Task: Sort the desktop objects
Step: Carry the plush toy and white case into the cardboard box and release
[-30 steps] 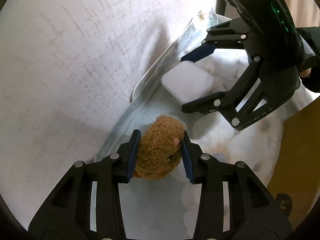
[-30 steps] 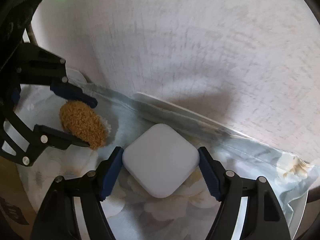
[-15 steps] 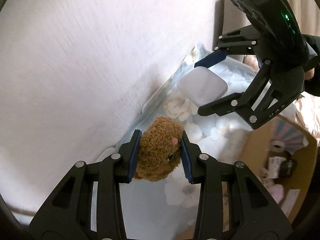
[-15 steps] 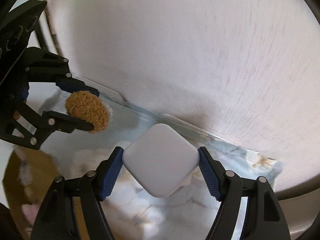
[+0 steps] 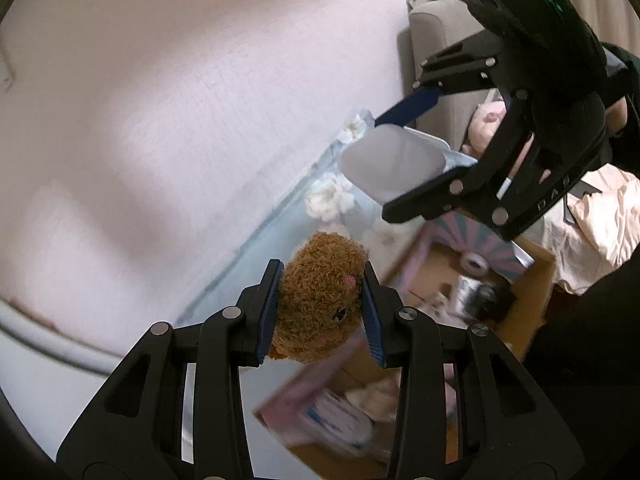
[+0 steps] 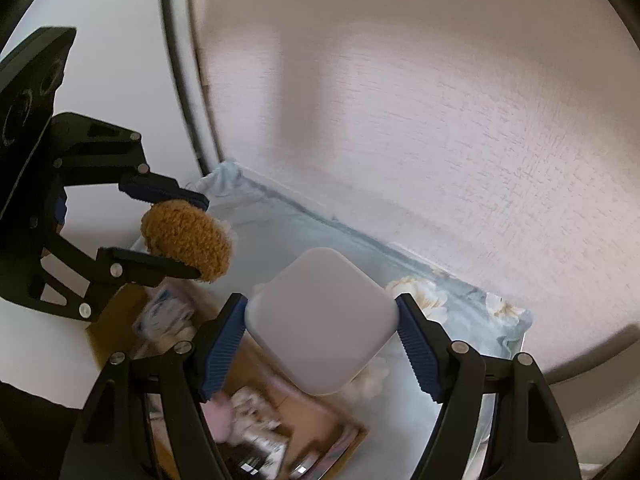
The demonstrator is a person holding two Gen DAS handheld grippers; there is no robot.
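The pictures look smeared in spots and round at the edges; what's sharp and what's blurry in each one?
Left wrist view: the left gripper and its brown plush toy are sharp, the cardboard box below is smeared, and the dark rim shows fisheye bending. Right wrist view: the right gripper and white square case are fairly crisp, the box contents blur, and soft shadow bands cross the wall.

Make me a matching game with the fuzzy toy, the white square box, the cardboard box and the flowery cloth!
Things:
1. fuzzy brown toy
2. white square box
3. cardboard box
4. flowery cloth

Matches:
A. held in the right gripper
B. light blue, lies along the wall
C. held in the left gripper
D. open, with small things inside

Pairs: 1-C, 2-A, 3-D, 4-B
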